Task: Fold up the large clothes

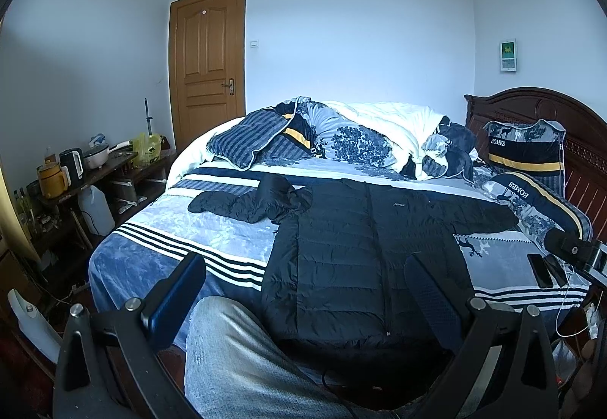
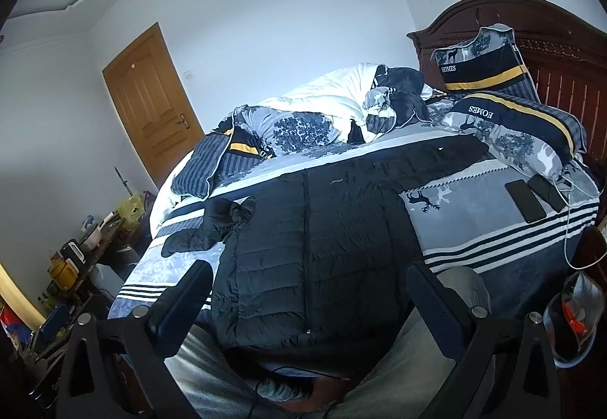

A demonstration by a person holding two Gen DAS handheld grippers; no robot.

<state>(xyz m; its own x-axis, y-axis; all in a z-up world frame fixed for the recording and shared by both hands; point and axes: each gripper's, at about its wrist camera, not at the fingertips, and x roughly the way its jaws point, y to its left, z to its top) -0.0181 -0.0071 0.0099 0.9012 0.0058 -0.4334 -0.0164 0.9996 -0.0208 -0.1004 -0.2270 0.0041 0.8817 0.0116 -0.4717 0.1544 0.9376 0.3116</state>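
A black quilted puffer jacket (image 1: 364, 240) lies front up on the blue striped bed (image 1: 182, 237), zipped, hem toward me. Its left sleeve (image 1: 235, 204) is crumpled out to the left, its right sleeve (image 1: 478, 216) stretches toward the pillows. It also shows in the right wrist view (image 2: 318, 248). My left gripper (image 1: 303, 290) is open and empty, above the hem, fingers apart on either side. My right gripper (image 2: 309, 290) is open and empty, also just short of the hem. Part of the right gripper shows at the left wrist view's right edge (image 1: 576, 252).
A rumpled duvet (image 1: 364, 138) and pillows (image 1: 527, 149) lie at the bed's far side and by the wooden headboard (image 1: 584, 168). Two phones (image 2: 531, 197) with a cable lie on the bed's right part. A cluttered side table (image 1: 76, 172) stands left. My trousered legs (image 1: 235, 354) are below.
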